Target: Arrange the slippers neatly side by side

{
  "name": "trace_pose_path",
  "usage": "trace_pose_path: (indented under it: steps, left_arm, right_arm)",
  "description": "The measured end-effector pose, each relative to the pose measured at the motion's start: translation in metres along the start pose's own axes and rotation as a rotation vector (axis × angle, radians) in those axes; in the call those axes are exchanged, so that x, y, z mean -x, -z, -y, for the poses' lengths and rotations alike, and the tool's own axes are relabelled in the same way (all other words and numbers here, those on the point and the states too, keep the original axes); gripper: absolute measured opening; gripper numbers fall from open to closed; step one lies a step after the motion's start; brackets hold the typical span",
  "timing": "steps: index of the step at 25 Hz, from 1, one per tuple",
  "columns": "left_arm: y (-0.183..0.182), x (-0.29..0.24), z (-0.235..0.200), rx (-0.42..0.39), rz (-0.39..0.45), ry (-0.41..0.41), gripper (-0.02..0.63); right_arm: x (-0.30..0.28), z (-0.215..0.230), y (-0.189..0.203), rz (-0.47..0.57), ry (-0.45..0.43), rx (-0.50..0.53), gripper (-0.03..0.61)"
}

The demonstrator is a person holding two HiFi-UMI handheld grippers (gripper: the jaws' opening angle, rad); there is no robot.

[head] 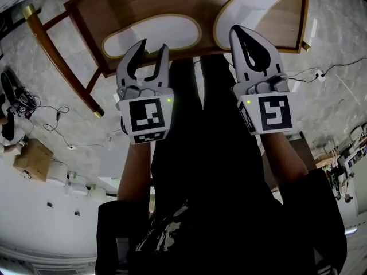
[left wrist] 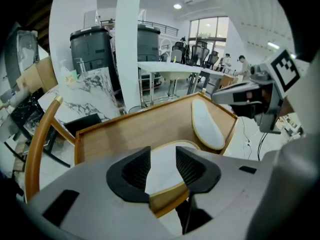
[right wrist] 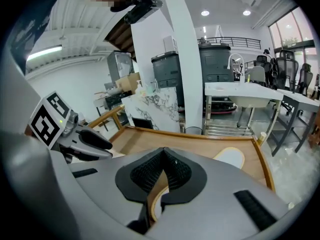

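Up at the top of the head view, both slippers sit on the wooden table [head: 114, 4], and they're nowhere near parallel. The left slipper [head: 152, 33] lies with its long axis running pretty much left-to-right across the frame. The right slipper [head: 249, 4] slants from lower left up toward the upper right corner.

The left gripper [head: 153, 49] has its jaws spread wide, hanging right over the near edge of the left slipper. In the left gripper view you can see the white sole through the gap, but the pads aren't squeezing anything. The right gripper [head: 241, 33] has its fingers pressed tight together with nothing between them, tip hovering over the near end of the right slipper.

So my guess is the left hand goes first. It's closer and already lined up across that slipper's edge, and the slipper will need swinging round to match its mate.

Nothing's blocking on the tabletop itself. The table's raised rim is close to both slippers though, so mind that. Off the table there's a cardboard box [head: 31, 156] and cables on the floor at left, all well clear.
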State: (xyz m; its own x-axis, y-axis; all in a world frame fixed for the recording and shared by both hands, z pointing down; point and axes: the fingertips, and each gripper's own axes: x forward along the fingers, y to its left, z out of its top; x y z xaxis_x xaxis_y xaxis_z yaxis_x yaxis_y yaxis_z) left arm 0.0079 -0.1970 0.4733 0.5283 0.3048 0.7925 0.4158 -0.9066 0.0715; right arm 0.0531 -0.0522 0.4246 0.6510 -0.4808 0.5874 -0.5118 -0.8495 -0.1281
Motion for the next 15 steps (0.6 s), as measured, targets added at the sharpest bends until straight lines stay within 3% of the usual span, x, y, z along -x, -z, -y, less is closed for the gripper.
trace_pose_path:
  steps: [3,7,15]
  left_arm:
    - [0.016,-0.004,0.001,-0.075,-0.067,0.010,0.167]
    - [0.033,-0.010,0.007,-0.287,-0.168,0.033,0.184]
    - [0.048,-0.028,0.010,-0.396,-0.249,0.041,0.210]
  right_arm:
    - [-0.002,0.000,0.001,0.000,-0.008,-0.005,-0.002]
    - [-0.004,0.001,0.000,0.002,-0.019,-0.009,-0.002]
    - [-0.004,0.000,0.002,0.003,-0.034,-0.015,-0.002]
